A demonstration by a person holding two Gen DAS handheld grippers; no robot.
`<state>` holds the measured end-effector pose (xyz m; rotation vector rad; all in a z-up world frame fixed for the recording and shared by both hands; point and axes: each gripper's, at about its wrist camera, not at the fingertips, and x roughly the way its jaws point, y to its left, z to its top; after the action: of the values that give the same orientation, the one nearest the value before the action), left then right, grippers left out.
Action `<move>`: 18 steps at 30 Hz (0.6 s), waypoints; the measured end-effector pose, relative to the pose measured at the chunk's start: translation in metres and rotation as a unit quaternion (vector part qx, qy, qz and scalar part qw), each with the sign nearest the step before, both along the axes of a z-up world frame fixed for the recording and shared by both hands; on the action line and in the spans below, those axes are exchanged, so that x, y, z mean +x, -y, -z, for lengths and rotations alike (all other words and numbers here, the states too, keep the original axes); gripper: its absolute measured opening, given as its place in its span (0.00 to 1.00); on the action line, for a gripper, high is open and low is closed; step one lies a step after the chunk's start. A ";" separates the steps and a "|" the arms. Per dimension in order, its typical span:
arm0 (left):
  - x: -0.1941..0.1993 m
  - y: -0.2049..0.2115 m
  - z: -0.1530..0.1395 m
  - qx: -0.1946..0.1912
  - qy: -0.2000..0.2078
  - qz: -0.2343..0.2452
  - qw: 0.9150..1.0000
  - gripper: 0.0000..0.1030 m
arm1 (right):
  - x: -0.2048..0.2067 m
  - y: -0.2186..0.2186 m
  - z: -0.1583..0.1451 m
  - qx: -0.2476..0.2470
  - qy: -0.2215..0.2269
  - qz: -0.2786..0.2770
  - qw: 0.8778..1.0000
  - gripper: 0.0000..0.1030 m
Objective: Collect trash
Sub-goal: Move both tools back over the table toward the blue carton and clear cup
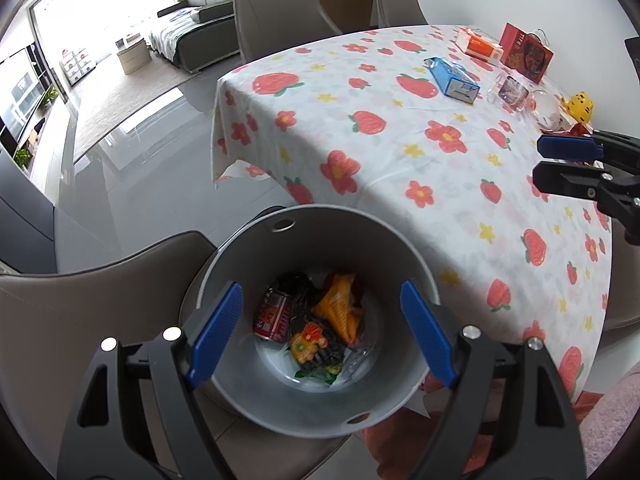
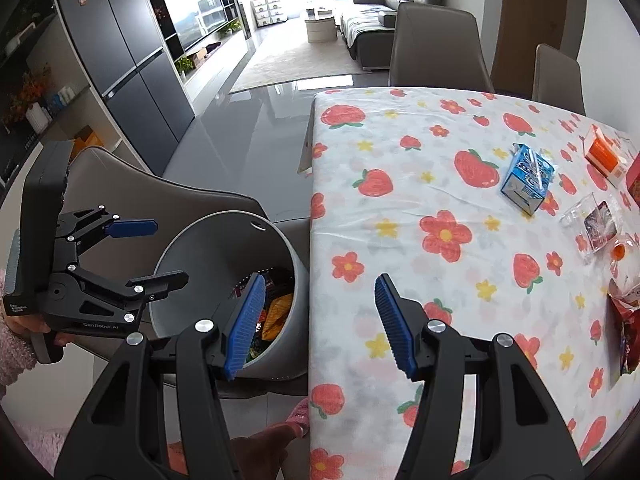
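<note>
Below the gaping, empty left tongs (image 1: 320,332), trash-filled bin (image 1: 384,256), right tongs (image 2: 320,320) agape, empty

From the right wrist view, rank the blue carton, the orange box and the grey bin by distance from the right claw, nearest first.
From the right claw:
1. Grey bin, just left of it, beside the table edge.
2. Blue carton, lying mid-table, up and right.
3. Orange box, farther right, near the table's far side.
</note>
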<state>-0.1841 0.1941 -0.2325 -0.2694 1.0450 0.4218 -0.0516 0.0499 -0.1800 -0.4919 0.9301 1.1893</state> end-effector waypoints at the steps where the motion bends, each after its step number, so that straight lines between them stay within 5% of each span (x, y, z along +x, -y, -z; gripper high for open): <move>1: 0.008 0.003 -0.001 0.001 0.001 0.006 1.000 0.79 | 0.005 0.003 0.000 0.001 0.001 0.006 1.000 0.54; 18: 0.207 0.061 -0.022 0.037 0.046 0.080 0.995 0.79 | 0.162 0.096 -0.009 0.007 0.034 0.172 0.984 0.63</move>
<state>0.0227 0.1334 -0.2100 -0.1371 0.9501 0.3003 0.1101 -0.0465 -0.1715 -0.3413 0.9047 0.8596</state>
